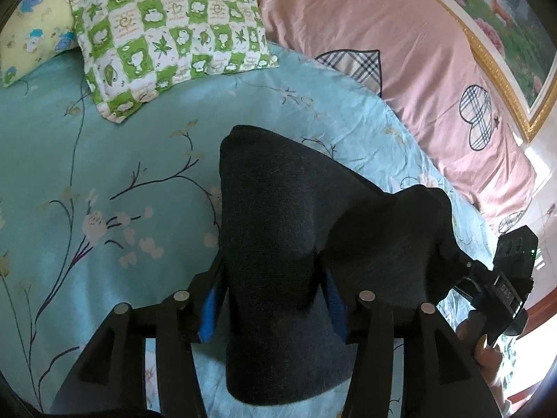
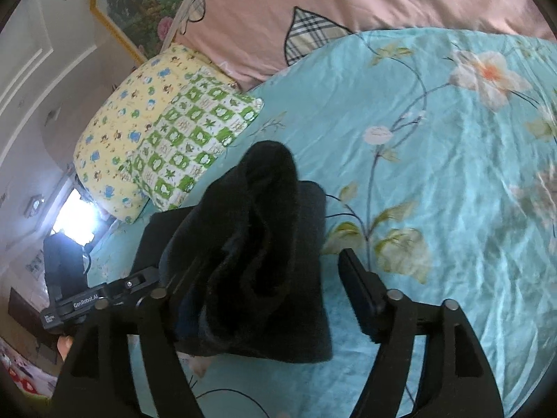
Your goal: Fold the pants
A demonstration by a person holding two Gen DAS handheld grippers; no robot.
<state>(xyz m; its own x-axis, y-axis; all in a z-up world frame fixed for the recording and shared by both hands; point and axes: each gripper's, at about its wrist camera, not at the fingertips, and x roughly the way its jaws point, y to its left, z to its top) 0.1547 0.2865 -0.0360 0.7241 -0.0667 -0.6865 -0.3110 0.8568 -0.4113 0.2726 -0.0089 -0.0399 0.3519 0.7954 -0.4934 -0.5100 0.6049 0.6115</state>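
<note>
Looking through the left wrist view first: the dark pants (image 1: 285,244) are being draped between the fingers of the left gripper (image 1: 275,310), fabric bunched up over the blue pads (image 1: 209,313). Whether those pads are really pinching can't be told; the gap looks middling. The pants are lying mid-bed on the teal floral sheet (image 1: 104,174), well short of the green checked pillow (image 1: 167,35) at the head end.

Over in the right wrist view, the right gripper (image 2: 278,296) is being held wide, its right finger (image 2: 358,289) standing clear of the cloth. Folded layers are already stacked, so probably mostly done, just flattening left.
</note>
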